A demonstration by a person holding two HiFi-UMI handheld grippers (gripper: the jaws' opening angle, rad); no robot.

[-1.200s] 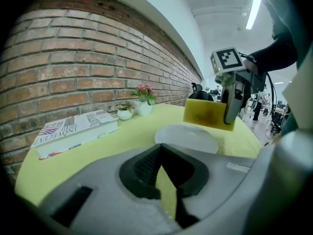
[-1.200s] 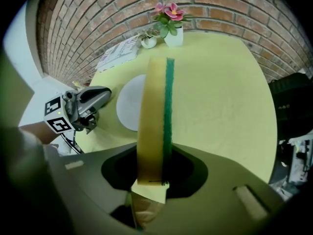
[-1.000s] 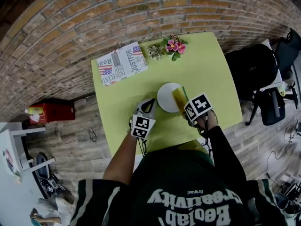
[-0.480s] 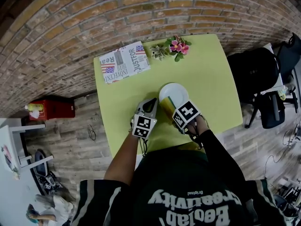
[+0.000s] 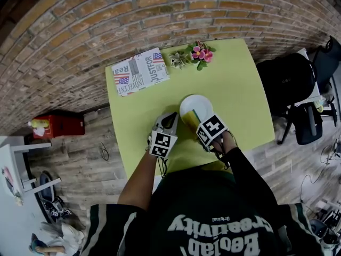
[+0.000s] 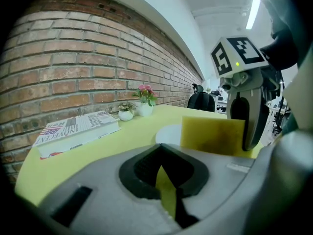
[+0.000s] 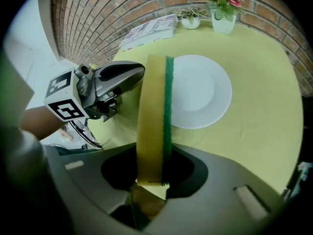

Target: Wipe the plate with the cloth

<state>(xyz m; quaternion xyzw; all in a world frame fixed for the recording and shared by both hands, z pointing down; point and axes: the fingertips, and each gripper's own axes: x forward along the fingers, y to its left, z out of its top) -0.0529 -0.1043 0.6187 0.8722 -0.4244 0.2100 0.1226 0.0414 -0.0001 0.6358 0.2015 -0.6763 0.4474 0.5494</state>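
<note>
A white plate (image 5: pixel 197 104) lies near the middle of the yellow-green table (image 5: pixel 237 87). My right gripper (image 5: pixel 198 122) is shut on the cloth (image 5: pixel 189 118), a yellow sponge pad with a green scouring face. The cloth stands on edge over the plate's near-left rim. In the right gripper view the cloth (image 7: pixel 154 111) rises from the jaws and covers the left rim of the plate (image 7: pixel 201 92). My left gripper (image 5: pixel 170 120) is just left of the plate, low over the table, shut with nothing in it. From the left gripper view, the cloth (image 6: pixel 212 136) hangs in front of the plate (image 6: pixel 167 132).
A folded newspaper (image 5: pixel 139 71) lies at the table's far left corner. A pot of pink flowers (image 5: pixel 200 53) and a small plant (image 5: pixel 178 60) stand at the far edge. Off the table are a black chair (image 5: pixel 287 79) on the right and a red box (image 5: pixel 58 126) on the floor.
My right gripper has carried the cloth leftward, from the plate's right side to its near-left rim. In the last half second it barely moved. The left gripper stayed put.
</note>
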